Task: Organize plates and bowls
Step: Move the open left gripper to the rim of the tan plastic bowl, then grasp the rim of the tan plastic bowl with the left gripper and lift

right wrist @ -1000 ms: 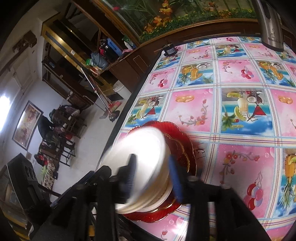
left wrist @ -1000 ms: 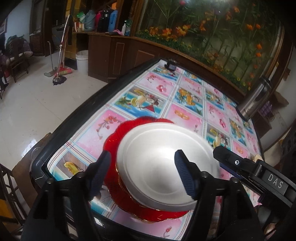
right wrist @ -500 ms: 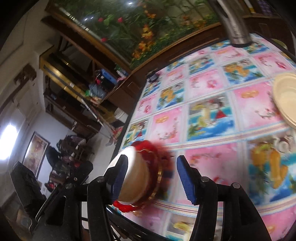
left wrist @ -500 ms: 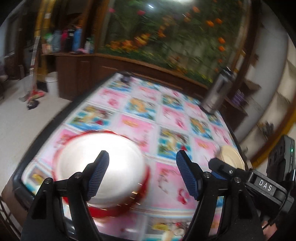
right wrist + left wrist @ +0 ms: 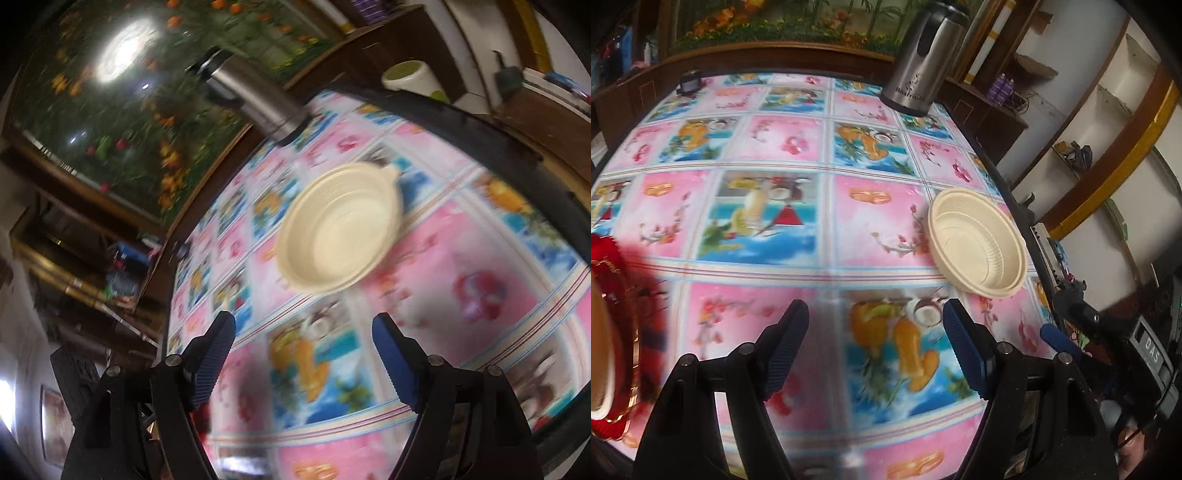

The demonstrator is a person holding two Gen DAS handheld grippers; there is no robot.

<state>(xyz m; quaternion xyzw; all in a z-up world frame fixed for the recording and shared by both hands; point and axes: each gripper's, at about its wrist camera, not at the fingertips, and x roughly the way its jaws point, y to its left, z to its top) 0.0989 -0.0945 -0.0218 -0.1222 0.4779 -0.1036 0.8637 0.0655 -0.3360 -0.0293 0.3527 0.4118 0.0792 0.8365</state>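
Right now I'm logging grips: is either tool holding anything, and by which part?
Nothing is held. The left tool is open and empty; the right tool is opening, nothing between its jaws. The cream bowl lies untouched.

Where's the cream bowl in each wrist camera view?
Left wrist: cream bowl sits right of centre, near the table's right edge.
Right wrist: cream bowl is at centre, blurred, beyond the jaws.
Shared landmark: steel flask standing at the table's far edge.

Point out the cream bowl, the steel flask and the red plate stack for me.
cream bowl point(image 5: 979, 245): left wrist view, on its ribbed inner wall.
steel flask point(image 5: 919, 62): left wrist view, on its metal body.
red plate stack point(image 5: 607, 254): left wrist view, on the red scalloped rim.
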